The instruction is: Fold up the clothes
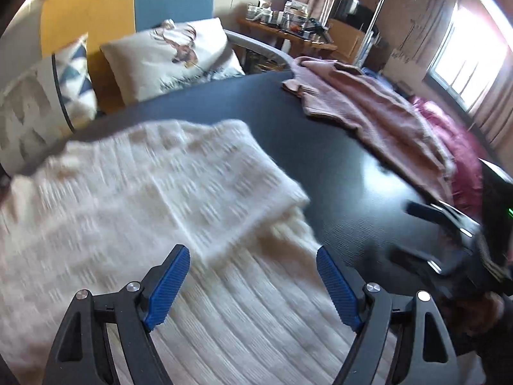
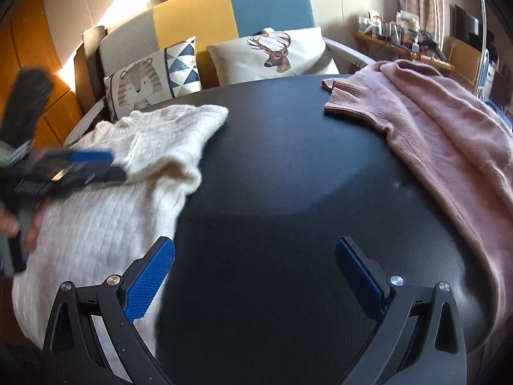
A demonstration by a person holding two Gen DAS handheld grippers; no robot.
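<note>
My cream knit sweater (image 2: 128,173) lies part-folded at left, the pink sweater (image 2: 442,134) at right lies untouched, and both my left claw (image 1: 253,285) and right claw (image 2: 255,276) gape empty

Surface: a round black table with a smooth, leather-like top (image 2: 272,166), seen bare across its middle in both wrist views.
Left part: a cream-white ribbed knit sweater (image 2: 105,211) is laid flat, one section folded over on itself (image 1: 179,179); its near edge is draped over the rim.
Right part: a pale pink knit sweater (image 2: 433,134) is spread out, well apart from the white one, its far side hung past the edge.
</note>
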